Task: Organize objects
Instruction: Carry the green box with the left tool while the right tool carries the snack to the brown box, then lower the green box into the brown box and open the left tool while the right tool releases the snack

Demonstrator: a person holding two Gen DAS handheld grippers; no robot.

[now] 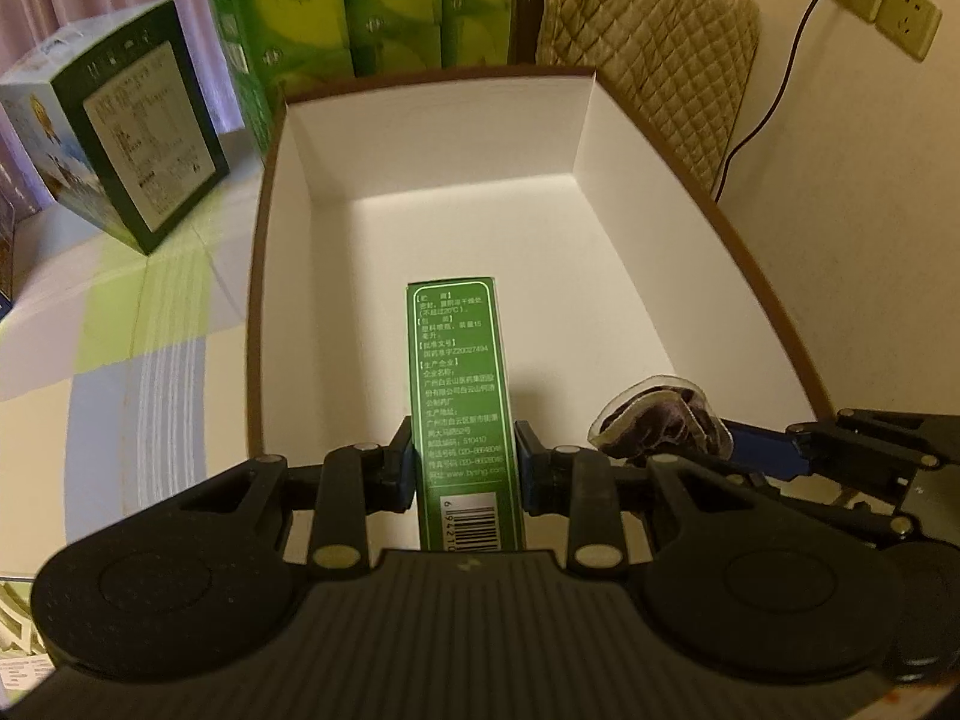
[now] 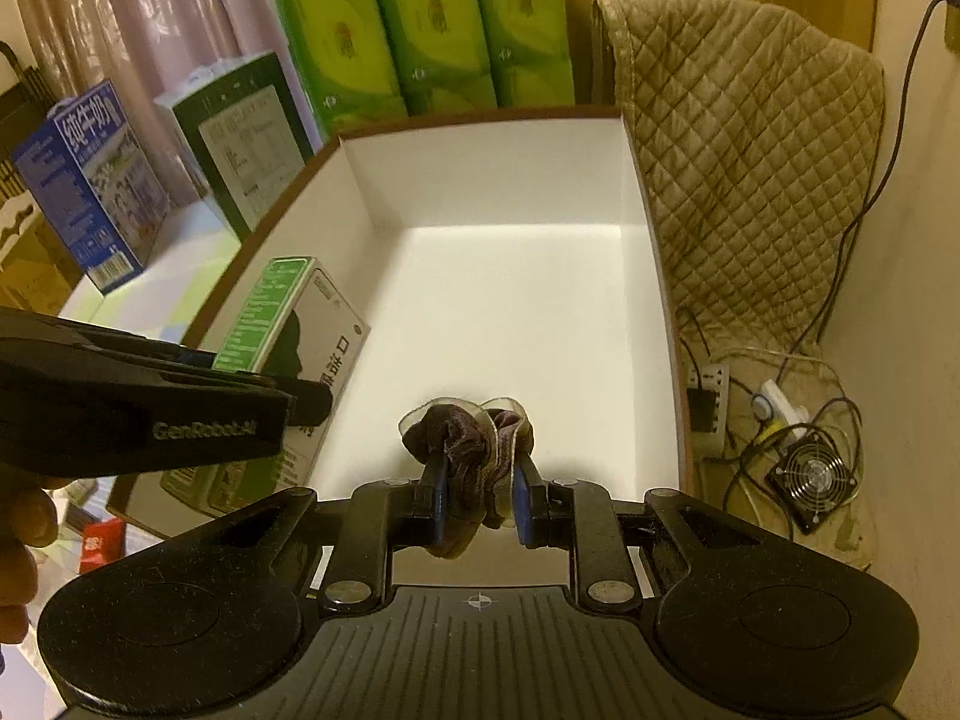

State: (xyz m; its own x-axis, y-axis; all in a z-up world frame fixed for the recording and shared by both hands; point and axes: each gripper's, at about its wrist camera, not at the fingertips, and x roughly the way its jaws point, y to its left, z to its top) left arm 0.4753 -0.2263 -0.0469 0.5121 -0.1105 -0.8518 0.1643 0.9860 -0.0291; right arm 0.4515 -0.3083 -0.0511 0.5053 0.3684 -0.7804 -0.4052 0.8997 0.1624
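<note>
While "GenRobot.AI" marks the left gripper (image 2: 312,402), the milk carton (image 2: 90,186) reads "纯牛奶"

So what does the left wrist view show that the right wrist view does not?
Only the left wrist view shows the barcode and green printed side of the medicine box held in the left gripper, and a double wall socket. Only the right wrist view shows the blue milk carton, a small fan and a hand. Both show the white open box, the scrunchie in the right gripper and the quilted cover.
</note>
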